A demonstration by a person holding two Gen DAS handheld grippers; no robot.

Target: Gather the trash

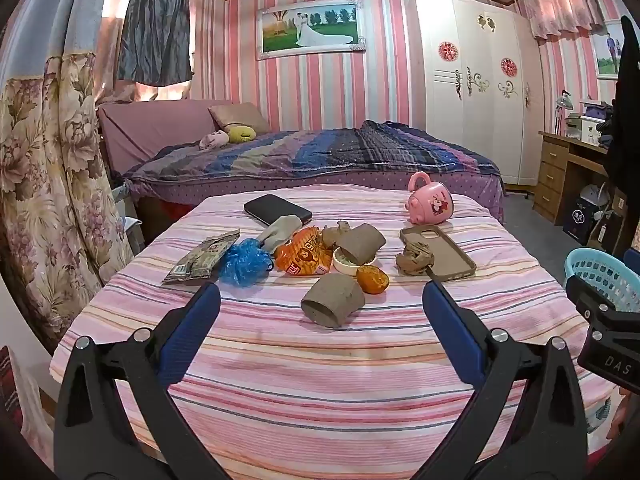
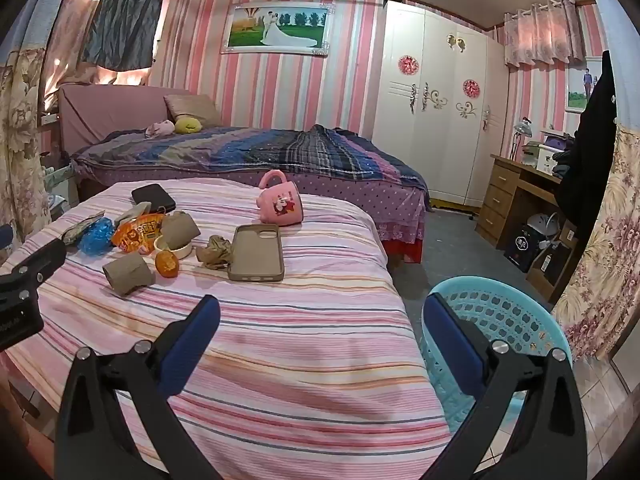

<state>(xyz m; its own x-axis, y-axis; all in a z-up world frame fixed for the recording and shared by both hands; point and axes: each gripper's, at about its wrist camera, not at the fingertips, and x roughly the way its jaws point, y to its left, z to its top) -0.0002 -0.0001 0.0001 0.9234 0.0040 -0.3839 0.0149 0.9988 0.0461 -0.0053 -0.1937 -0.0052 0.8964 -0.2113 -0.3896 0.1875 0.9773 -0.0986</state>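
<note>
Trash lies on the pink striped bed (image 1: 320,360): a cardboard roll (image 1: 332,305), an orange peel (image 1: 372,279), an orange snack bag (image 1: 304,256), a blue plastic wad (image 1: 244,262), a grey wrapper (image 1: 204,256), a crumpled brown paper (image 1: 415,258) and a second roll (image 1: 360,246) on a white lid. My left gripper (image 1: 320,292) is open and empty, just short of the near roll. My right gripper (image 2: 320,304) is open and empty over the bed's right edge, beside a light blue basket (image 2: 500,312). The near roll (image 2: 128,276) shows in the right wrist view.
A pink mug (image 1: 430,203), a tan phone case (image 1: 438,252) and a black phone (image 1: 278,209) also lie on the bed. A second bed (image 1: 312,156), a white wardrobe (image 1: 472,92) and a wooden desk (image 1: 568,168) stand behind.
</note>
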